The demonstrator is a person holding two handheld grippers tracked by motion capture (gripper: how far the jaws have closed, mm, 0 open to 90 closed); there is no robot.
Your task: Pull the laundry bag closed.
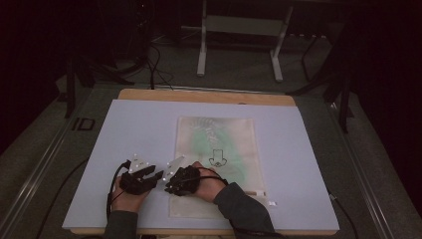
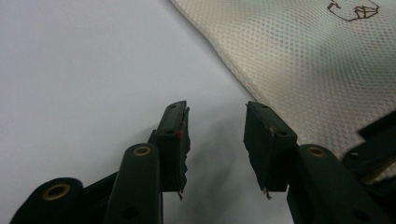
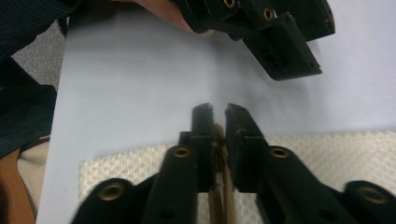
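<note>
Two grippers sit at the near left of the board (image 1: 124,129), where we see the mesh bag (image 1: 219,149) lying flat at the centre. Our right gripper (image 3: 218,114) pinches the bag's left edge; our left gripper (image 2: 216,135) gapes empty just beside it.

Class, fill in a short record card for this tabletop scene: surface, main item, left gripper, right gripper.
surface: pale blue board on a wooden table
main item: cream mesh bag, lying flat, green shape inside, black print on top
left gripper: jaws apart, nothing between them, over the board beside the bag's edge
right gripper: jaws nearly together at the bag's edge, a tan piece between them
</note>
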